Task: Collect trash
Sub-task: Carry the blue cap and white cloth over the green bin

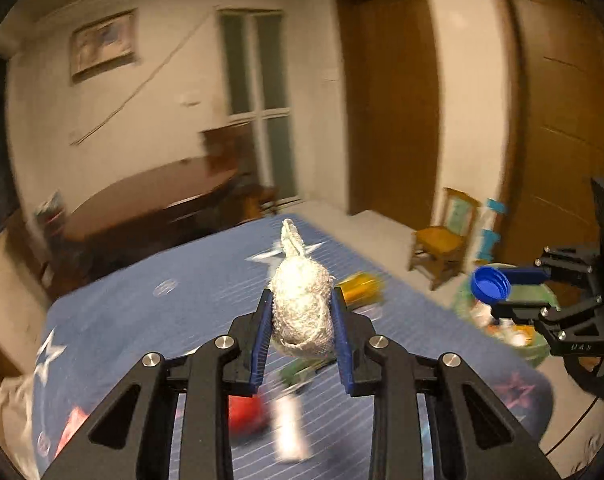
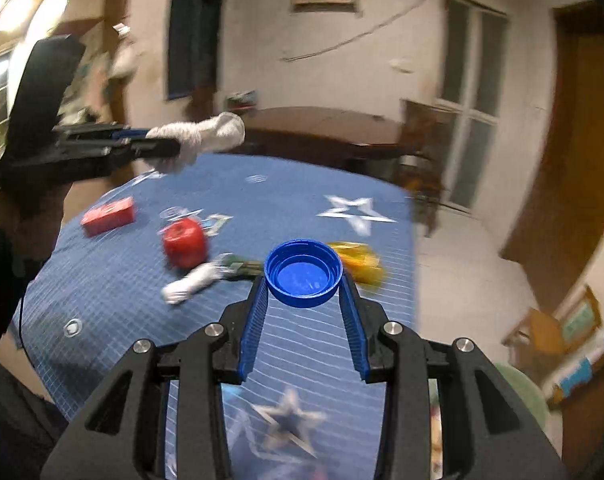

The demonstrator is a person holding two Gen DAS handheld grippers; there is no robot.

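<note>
- Two loads are held above the blue cloth [image 2: 102, 320].
- Left gripper [image 1: 302, 312] is clamped on a white paper wad [image 1: 300, 304] that sticks out past its tips; it could slide free.
- Right gripper [image 2: 304, 280] pinches a blue bottle cap [image 2: 303, 272] at its very tips; the smooth rim may pop out.
- Green bin [image 1: 534, 350] sits below the right gripper, so a miss lands on the floor.

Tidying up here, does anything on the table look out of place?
Yes: litter lies scattered on the blue star tablecloth: a red box, red lump, white wrapper and yellow packet.
</note>
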